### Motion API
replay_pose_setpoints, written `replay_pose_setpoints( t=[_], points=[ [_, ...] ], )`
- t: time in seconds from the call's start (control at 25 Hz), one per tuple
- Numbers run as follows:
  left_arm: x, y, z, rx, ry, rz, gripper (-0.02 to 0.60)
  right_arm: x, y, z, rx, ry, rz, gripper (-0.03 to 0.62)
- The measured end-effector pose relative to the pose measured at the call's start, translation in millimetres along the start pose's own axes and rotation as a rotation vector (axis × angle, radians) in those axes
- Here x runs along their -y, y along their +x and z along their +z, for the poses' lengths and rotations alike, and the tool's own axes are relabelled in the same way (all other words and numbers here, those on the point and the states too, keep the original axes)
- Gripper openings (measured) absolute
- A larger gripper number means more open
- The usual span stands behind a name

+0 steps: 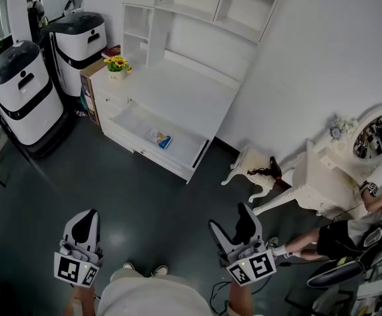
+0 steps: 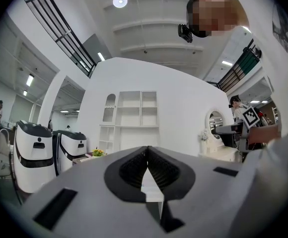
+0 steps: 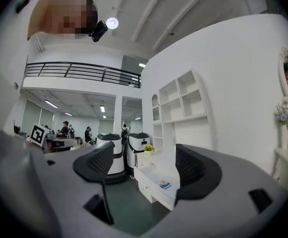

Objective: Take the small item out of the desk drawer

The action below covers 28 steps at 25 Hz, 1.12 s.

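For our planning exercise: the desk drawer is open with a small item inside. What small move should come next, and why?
Probably step closer and bring the right claw toward the drawer: it already stands open with the small item in view, and the right claw is open and empty, but far away.

l tongs [image 1: 85, 216] & r tongs [image 1: 228, 217]: grey, black pads [image 1: 245, 226], b/w marker cubes [image 1: 78, 270]; white shoes [image 1: 130, 266].

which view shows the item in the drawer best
Head view: it looks down into the open drawer onto the small item. The right gripper view shows it tiny; the left gripper view, not at all.
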State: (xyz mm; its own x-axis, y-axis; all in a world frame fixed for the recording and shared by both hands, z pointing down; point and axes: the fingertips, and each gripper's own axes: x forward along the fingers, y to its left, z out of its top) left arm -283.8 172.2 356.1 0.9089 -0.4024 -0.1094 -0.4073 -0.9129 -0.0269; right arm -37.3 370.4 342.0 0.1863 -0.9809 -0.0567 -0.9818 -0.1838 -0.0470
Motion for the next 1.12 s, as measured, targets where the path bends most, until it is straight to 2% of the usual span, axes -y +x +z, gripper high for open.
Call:
replay_pose_setpoints(
  t=[0.16,0.52,0.68,0.84,1.0,1.12],
  points=[
    [16.8,5.4,-9.4,-0.017,-0.003,-0.011,0.014,13.8,-10.2,-13.7,-0.021,0.026,0.010,0.455],
    [26.7,24.3,-9.8,-0.031,0.018,-0.019,0.014,33.8,-7.0,-33.9,-0.073,0.072,0.012,0.463],
    [16.2,31.5,-30.2,-0.064,-0.021,0.002,0.014,25.6,16.2,-47.8,-0.133,0.042,0.072,0.463],
    [3.7,56.9,-52.1,-0.083,-0.051,-0.004,0.014,31.8,47.2,-59.9,-0.168,0.041,0.091,0.462],
    [-24.8,107.0,-69.5,-0.082,-0.091,-0.023,0.015,47.3,93.7,-65.8,-0.199,0.019,0.080,0.462],
    [-55.7,158.6,-69.3,-0.056,-0.084,-0.052,0.014,63.8,147.4,-70.3,-0.221,0.027,0.068,0.462]
  ],
)
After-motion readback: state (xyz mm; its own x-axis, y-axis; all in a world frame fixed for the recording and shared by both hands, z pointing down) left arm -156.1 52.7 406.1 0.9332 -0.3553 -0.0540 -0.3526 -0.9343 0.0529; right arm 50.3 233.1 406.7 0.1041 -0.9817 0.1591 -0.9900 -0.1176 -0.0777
